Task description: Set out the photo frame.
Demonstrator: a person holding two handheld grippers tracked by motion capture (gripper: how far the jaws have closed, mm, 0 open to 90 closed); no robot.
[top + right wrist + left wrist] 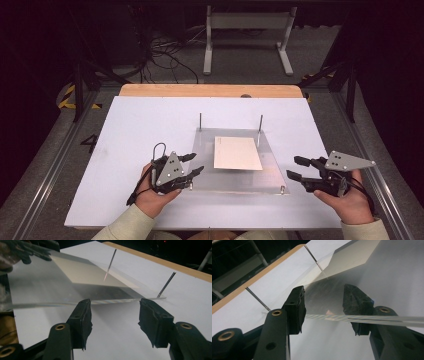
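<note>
left gripper (194,164): jaws apart, straddling left edge of clear plate (272,172), not pinched. plate sits mid-table w/ card (237,153) on it. right gripper (295,168): open, just off right edge; both edges are best pinched evenly before lifting.

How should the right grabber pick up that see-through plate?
Best by its thin right edge, coming in level from the right. The clear plate is wide, flat and thin, so only an edge fits between the jaws. The right gripper is open just off that edge; the left gripper is at the opposite edge.
</note>
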